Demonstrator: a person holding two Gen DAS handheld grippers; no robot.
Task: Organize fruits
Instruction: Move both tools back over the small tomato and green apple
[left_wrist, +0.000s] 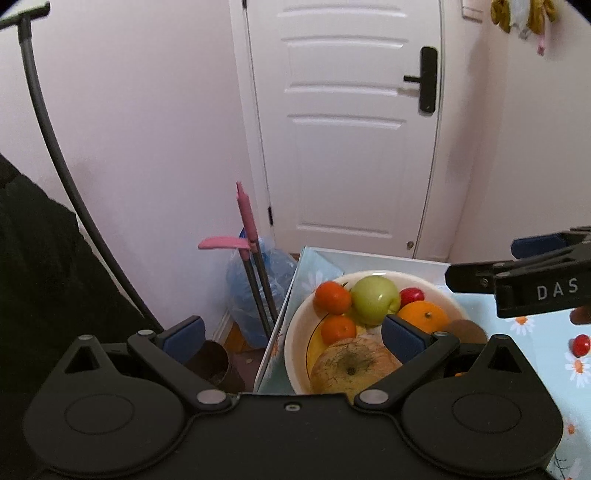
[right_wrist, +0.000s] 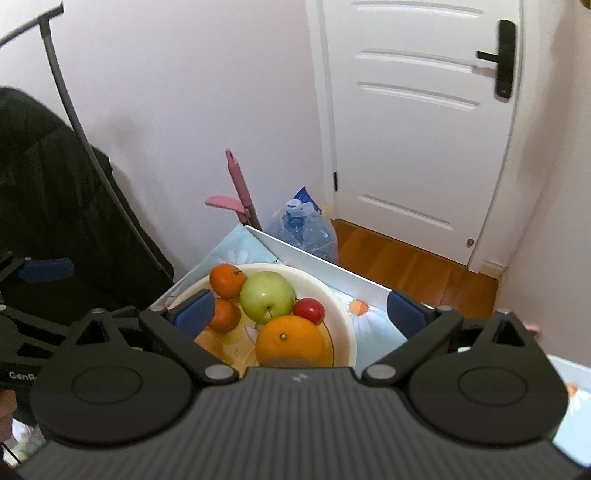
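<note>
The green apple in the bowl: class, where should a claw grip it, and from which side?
Grip the green apple from above, across its round middle. It sits stem-up on top of the pile, with tangerines and the orange crowding its sides.

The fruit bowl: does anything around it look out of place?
Yes. One small red fruit lies alone on the flowered tablecloth, outside the white bowl that holds the other fruit. Both grippers are open and empty.

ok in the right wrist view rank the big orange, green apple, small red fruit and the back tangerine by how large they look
1. big orange, though it sits nearest the camera and its lower edge is hidden by the gripper body
2. green apple, close behind, so their real order is unsure
3. back tangerine
4. small red fruit
</note>
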